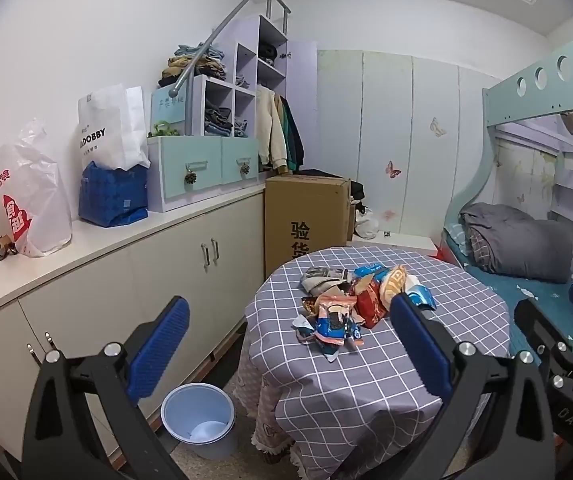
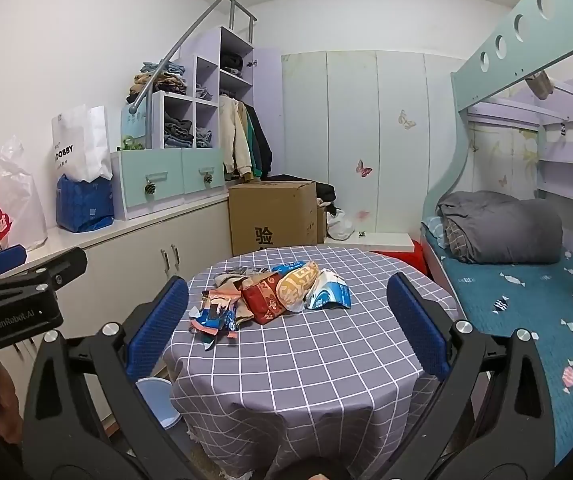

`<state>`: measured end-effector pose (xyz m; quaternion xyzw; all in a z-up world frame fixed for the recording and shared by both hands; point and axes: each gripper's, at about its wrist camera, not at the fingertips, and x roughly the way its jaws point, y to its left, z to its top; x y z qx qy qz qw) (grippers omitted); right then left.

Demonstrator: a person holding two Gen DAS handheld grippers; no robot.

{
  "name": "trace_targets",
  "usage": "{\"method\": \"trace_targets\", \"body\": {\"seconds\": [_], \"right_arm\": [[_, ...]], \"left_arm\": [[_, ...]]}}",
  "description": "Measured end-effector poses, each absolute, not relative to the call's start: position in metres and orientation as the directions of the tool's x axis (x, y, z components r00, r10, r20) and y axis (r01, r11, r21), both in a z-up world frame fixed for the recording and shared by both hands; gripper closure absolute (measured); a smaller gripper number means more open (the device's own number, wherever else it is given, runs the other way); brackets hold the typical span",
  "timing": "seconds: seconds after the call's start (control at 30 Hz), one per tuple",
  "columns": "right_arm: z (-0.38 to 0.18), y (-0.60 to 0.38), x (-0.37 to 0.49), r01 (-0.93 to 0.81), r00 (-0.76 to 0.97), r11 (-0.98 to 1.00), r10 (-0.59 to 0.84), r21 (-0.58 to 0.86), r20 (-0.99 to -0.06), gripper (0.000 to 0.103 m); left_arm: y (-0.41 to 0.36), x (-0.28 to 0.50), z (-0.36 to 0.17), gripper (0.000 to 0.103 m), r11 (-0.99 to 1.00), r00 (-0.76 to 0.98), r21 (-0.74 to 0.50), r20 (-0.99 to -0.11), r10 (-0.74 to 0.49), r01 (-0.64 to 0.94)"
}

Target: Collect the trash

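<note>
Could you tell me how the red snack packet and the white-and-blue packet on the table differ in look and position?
The red snack packet is dark red with a pale pattern, while the white-and-blue packet is mostly white with blue panels. The red one sits in the middle of the pile, wedged between other wrappers; the white-and-blue one lies at the pile's right edge. Both are crumpled wrappers resting on the checked tablecloth, untouched by either gripper.

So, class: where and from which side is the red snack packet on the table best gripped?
Probably its near corner, which sticks out of the pile toward the camera. The red snack packet lies flat among other wrappers, so the open right gripper should come from above and in front, pinching that free edge.
</note>
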<state>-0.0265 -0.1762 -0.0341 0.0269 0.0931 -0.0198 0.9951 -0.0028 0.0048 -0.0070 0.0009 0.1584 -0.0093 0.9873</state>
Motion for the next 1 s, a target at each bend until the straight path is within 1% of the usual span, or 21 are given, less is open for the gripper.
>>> {"method": "trace_targets", "body": {"seconds": [1.0], "right_arm": [[-0.0373,-0.1736,-0.0301,0.035,0.981,0.998,-0.023,0.058,-0.195,0.006]], "left_arm": [[0.0049,-0.0038,-0.0121,0.005,1.0,0.949,0.003,-0.315,-0.012,0.014]]}}
